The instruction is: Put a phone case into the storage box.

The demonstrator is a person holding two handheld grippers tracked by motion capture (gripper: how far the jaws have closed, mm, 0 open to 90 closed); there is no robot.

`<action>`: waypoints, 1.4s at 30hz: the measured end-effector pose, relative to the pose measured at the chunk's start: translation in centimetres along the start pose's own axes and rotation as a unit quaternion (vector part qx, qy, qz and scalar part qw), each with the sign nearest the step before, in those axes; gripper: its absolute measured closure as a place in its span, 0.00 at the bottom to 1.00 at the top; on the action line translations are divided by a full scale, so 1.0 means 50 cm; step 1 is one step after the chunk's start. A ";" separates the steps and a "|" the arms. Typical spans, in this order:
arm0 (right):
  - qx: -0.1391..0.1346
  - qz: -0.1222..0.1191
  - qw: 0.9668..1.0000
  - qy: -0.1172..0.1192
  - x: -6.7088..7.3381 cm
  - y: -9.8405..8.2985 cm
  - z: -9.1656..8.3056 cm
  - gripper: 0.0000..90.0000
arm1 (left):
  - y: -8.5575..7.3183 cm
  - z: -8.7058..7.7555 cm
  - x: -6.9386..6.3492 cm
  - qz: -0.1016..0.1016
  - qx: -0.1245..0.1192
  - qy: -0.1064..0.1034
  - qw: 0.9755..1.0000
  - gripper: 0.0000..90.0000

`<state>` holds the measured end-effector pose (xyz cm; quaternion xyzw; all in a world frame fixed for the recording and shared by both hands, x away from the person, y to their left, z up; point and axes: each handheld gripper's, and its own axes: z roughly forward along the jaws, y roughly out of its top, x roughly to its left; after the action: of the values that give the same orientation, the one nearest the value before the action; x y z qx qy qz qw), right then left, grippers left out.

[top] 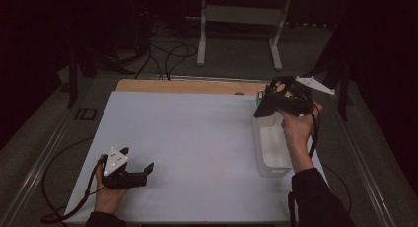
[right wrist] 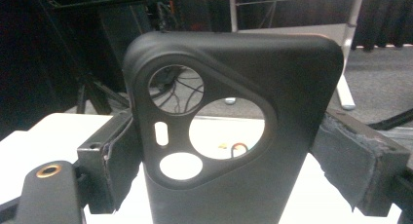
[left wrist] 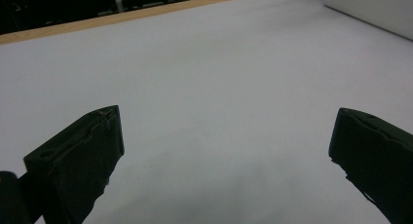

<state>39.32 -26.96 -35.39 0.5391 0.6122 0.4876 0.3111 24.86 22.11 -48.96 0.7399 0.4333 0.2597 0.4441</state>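
You are holding the light, bendy phone case (right wrist: 234, 131) clamped by its sides in the right hand-held gripper (top: 286, 96), while the left hand-held gripper (top: 129, 169) is resting with jaws apart.

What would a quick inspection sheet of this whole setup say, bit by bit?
Surface: white sheet over a wooden table.
Job's things: black phone case, held upright above the white bin.
Clutter: small coloured items beyond the bin, too small to identify.
Grippers: right gripper clamps the case; left gripper open, low over the sheet.
Cables: one trails from each gripper; more on the floor.
Surroundings: dark room, white stand.
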 end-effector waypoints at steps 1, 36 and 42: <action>0.000 0.000 1.000 -0.002 -0.001 0.000 0.001 0.17 | 0.000 0.000 0.000 0.000 0.000 0.000 1.000 0.00; 0.035 -0.037 0.996 -0.079 -0.028 -0.033 0.052 0.17 | 0.000 -0.002 0.001 -0.001 -0.002 0.002 1.000 0.00; 0.041 -0.035 0.995 -0.082 -0.031 -0.040 0.061 0.17 | 0.001 -0.003 0.001 0.000 -0.002 0.001 1.000 0.00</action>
<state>41.71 -27.57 -38.50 0.5677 0.6226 0.4047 0.3553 24.81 22.22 -48.87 0.7384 0.4338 0.2615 0.4452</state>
